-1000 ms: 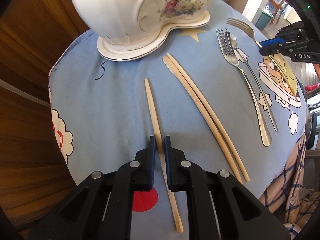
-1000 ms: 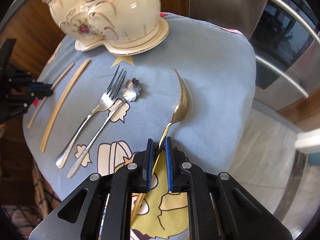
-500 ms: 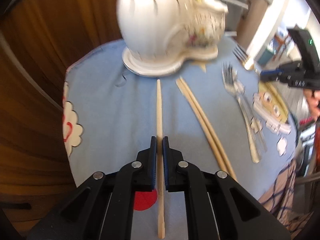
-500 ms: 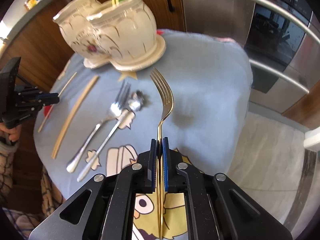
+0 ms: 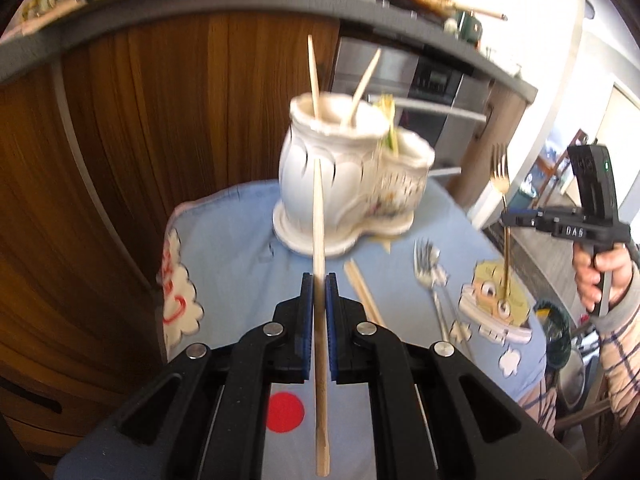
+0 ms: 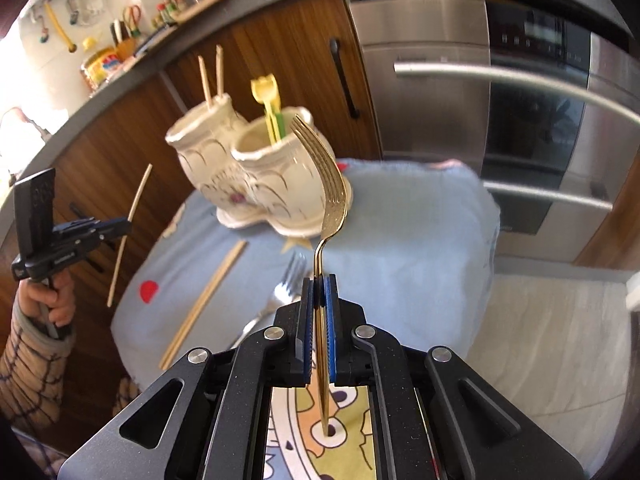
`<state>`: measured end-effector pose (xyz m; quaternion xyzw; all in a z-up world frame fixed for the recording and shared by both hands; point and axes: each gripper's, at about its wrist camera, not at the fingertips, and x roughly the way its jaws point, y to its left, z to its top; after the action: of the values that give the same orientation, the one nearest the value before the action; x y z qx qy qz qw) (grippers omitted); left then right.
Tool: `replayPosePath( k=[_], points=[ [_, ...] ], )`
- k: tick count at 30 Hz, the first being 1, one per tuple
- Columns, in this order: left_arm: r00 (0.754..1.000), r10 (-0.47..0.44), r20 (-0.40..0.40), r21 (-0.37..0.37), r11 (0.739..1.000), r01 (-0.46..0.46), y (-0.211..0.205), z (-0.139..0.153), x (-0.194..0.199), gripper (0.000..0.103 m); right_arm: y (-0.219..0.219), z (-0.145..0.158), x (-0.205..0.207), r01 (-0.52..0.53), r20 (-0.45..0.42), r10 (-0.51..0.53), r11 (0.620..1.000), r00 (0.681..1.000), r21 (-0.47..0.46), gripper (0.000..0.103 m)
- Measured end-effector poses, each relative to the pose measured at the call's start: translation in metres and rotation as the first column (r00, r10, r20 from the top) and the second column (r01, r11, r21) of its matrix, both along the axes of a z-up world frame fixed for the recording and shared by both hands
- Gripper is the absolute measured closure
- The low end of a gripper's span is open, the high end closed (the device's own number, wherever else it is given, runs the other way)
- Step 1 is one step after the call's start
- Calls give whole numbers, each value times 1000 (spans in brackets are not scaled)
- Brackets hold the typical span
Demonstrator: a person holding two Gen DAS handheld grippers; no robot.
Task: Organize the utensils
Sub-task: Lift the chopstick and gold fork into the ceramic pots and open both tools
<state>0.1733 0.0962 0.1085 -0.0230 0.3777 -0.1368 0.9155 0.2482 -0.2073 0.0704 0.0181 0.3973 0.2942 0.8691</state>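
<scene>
My left gripper [image 5: 319,278] is shut on a wooden chopstick [image 5: 319,216] and holds it upright above the blue cloth, in front of the white two-cup ceramic holder [image 5: 340,184]. Two chopsticks [image 5: 314,76] stand in the holder's left cup. My right gripper [image 6: 319,280] is shut on a gold fork [image 6: 328,188], tines up, in front of the holder [image 6: 256,176], whose right cup holds yellow and green plastic utensils [image 6: 270,108]. The left gripper [image 6: 120,226] shows in the right wrist view with its chopstick [image 6: 130,232].
A pair of chopsticks [image 6: 204,300], a silver fork [image 5: 430,276] and a spoon beside it lie on the blue cartoon cloth [image 6: 400,248]. Wooden cabinets [image 5: 120,160] stand behind the table. A steel oven [image 6: 520,120] is at the right.
Both grippers have lifted and tilted up. The chopstick and the gold fork came off the cloth and now stand upright at the height of the holder.
</scene>
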Motion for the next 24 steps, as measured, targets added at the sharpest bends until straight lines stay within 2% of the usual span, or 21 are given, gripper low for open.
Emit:
replayPosePath(
  k=[8,16,24],
  points=[
    [986,39,164,-23,999,-35,-3,31,-1,97,6,22,-8,13,92,-15,1000,996,21,97],
    [970,64,236,-87,995,-44,-8,50,16,97,15,48,-3,-1,152,-4,1000,988,29,97],
    [931,98,353,-101,993,-66,-15,82,38,97,26,79,7,-25,205,19,999,979,29,97]
  ],
)
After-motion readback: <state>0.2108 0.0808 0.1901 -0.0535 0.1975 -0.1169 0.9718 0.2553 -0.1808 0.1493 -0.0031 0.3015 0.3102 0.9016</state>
